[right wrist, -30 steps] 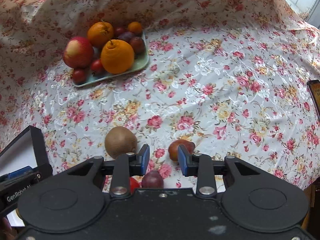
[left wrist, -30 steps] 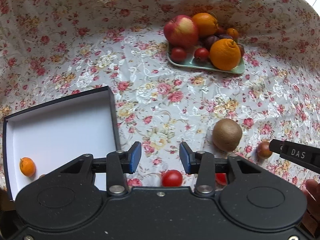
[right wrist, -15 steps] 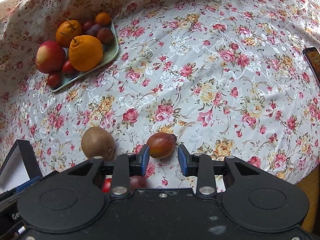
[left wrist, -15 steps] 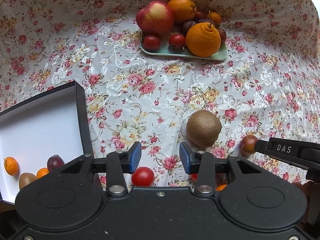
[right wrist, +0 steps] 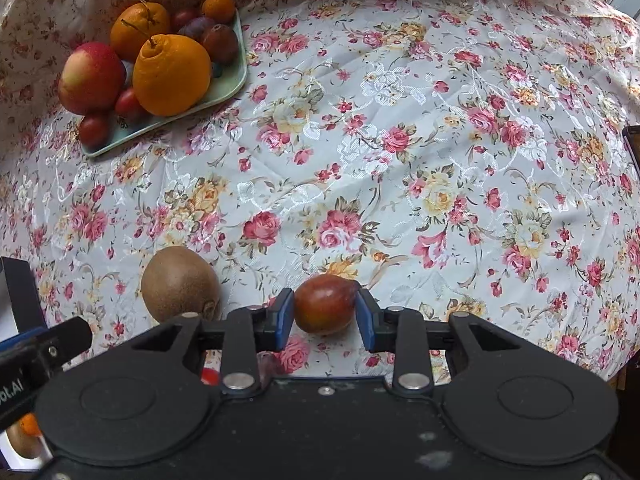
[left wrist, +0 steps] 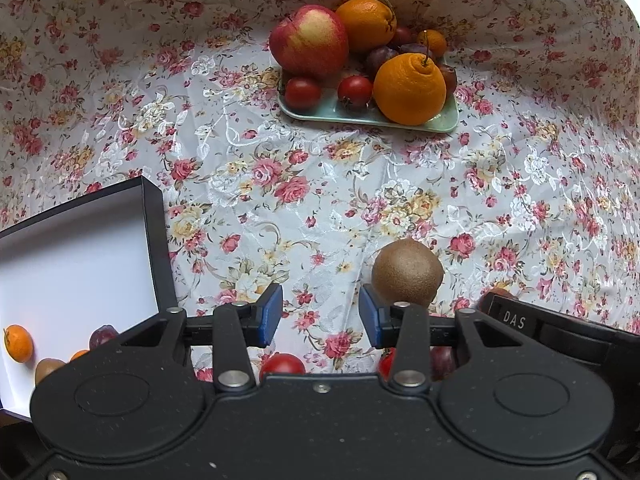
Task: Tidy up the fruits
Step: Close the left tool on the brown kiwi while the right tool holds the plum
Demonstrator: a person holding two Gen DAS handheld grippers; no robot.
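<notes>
My right gripper (right wrist: 325, 316) is open, and a reddish-brown plum-like fruit (right wrist: 324, 304) lies on the cloth between its blue pads (right wrist: 285, 316), close to both. A brown kiwi (right wrist: 180, 286) sits just left of it. In the left wrist view my left gripper (left wrist: 320, 314) is open over bare cloth, with the kiwi (left wrist: 406, 272) just beyond its right finger and a cherry tomato (left wrist: 282, 364) beneath it. A pale green tray (left wrist: 368, 116) at the back holds an apple (left wrist: 308, 46), oranges (left wrist: 410, 88), tomatoes and plums.
A black box with a white inside (left wrist: 72, 256) stands at the left and holds a small orange (left wrist: 18, 343), a kiwi and a plum. The floral cloth rises behind the tray (right wrist: 168, 128). A dark phone (right wrist: 632, 140) lies at the right edge.
My right gripper has moved forward, so the reddish-brown fruit now lies between its fingers; its opening is unchanged. The left gripper has shifted slightly and stays open.
</notes>
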